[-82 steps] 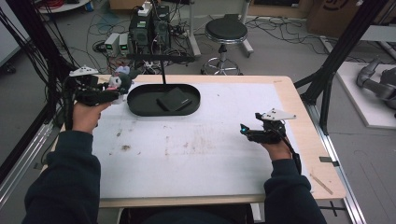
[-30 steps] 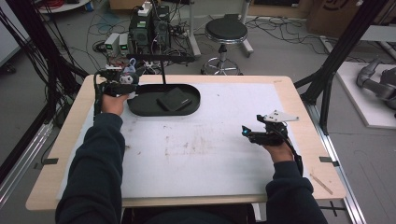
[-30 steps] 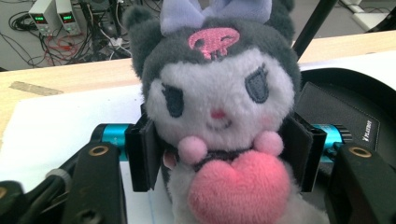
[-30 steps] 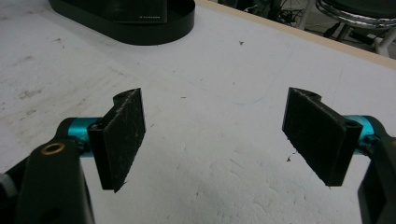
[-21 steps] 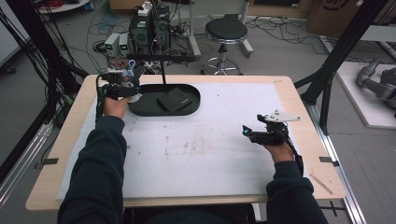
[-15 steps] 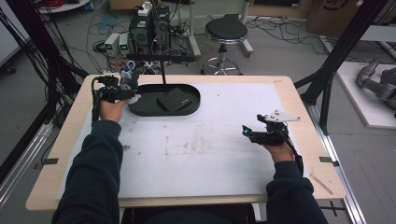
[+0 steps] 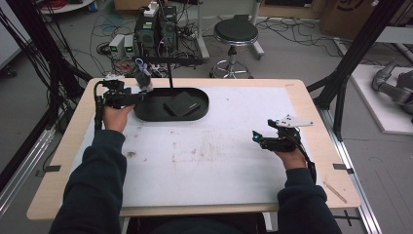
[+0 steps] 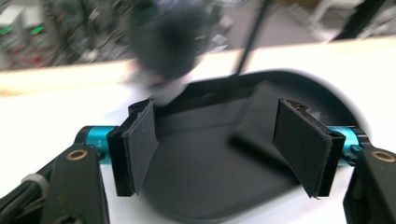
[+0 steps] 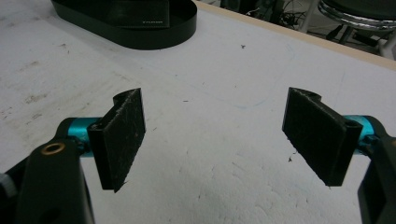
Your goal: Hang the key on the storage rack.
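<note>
A black oval tray (image 7: 199, 111) lies at the table's far left with a flat black square pad (image 7: 181, 103) in it. My left gripper (image 7: 140, 94) is at the tray's left end, jaws open and nothing between them. Just beyond its tips is a small dark and white object (image 7: 144, 80), blurred in the left gripper view (image 8: 163, 44), and I cannot tell whether it rests on the rim. That view looks past my left gripper (image 8: 217, 140) into the tray (image 8: 201, 186). My right gripper (image 7: 257, 138) hovers open over the white mat at the right, empty (image 9: 215, 135).
A thin black rod (image 7: 170, 74) rises behind the tray with a crossbar on top. The white mat (image 7: 214, 156) has brown stains in the middle. A stool (image 7: 236, 31) and electronics boxes (image 7: 156, 24) stand on the floor beyond the table. Black frame posts (image 7: 341, 87) flank the right edge.
My left gripper moved right from the table's left edge to the tray's end. The small object at its tips shifted right and down toward the tray. My right gripper stayed put.
</note>
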Action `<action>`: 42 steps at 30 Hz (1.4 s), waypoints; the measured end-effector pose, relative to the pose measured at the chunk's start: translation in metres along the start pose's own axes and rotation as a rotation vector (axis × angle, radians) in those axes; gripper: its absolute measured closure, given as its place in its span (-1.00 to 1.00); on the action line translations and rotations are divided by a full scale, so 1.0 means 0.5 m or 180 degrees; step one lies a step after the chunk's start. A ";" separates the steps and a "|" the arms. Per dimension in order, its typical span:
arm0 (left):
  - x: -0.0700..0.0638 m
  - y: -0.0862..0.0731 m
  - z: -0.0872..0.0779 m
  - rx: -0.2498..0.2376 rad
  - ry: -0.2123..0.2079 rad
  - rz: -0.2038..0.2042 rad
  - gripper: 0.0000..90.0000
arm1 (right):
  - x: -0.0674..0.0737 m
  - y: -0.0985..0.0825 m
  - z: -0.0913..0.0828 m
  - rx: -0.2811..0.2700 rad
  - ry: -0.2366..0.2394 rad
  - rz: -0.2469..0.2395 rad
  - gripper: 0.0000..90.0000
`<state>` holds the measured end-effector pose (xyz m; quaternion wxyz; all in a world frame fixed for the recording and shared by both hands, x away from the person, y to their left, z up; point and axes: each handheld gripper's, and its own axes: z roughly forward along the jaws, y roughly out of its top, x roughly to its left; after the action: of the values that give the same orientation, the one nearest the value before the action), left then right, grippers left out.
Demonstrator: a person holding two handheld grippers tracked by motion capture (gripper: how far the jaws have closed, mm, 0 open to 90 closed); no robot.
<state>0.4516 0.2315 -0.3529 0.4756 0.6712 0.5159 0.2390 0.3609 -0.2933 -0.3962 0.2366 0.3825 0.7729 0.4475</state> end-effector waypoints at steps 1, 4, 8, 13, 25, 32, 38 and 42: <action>-0.009 -0.004 -0.016 -0.0094 -0.0078 0.0038 -0.36 | -0.001 -0.001 0.000 -0.0006 -0.0002 -0.0017 -0.52; -0.030 -0.021 -0.055 -0.0330 -0.0264 0.0123 -0.46 | -0.004 -0.004 -0.002 0.0011 -0.0004 -0.0039 -0.52; -0.050 -0.049 -0.096 -0.0520 -0.0323 0.0327 -0.51 | -0.008 -0.010 -0.005 0.0051 -0.0042 -0.0099 -0.52; -0.069 -0.103 -0.130 -0.0599 -0.0328 0.0534 -0.51 | -0.015 -0.015 -0.011 0.0091 -0.0083 -0.0159 -0.52; -0.083 -0.178 -0.176 -0.0678 -0.0312 0.0618 -0.59 | -0.011 -0.016 -0.024 0.0084 -0.0161 -0.0213 -0.52; -0.067 -0.190 -0.179 -0.0678 -0.0216 0.0556 -0.59 | -0.005 -0.014 -0.028 0.0052 -0.0181 -0.0190 -0.52; -0.060 -0.196 -0.171 -0.0617 -0.0186 0.0563 -0.59 | -0.001 -0.014 -0.027 0.0066 -0.0186 -0.0200 -0.52; -0.054 -0.199 -0.170 -0.0613 -0.0158 0.0535 -0.58 | -0.004 -0.015 -0.024 0.0086 -0.0195 -0.0191 -0.52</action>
<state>0.3269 0.2412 -0.3994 0.5288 0.6690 0.4206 0.3097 0.3506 -0.3035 -0.3968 0.2682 0.3758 0.7825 0.4179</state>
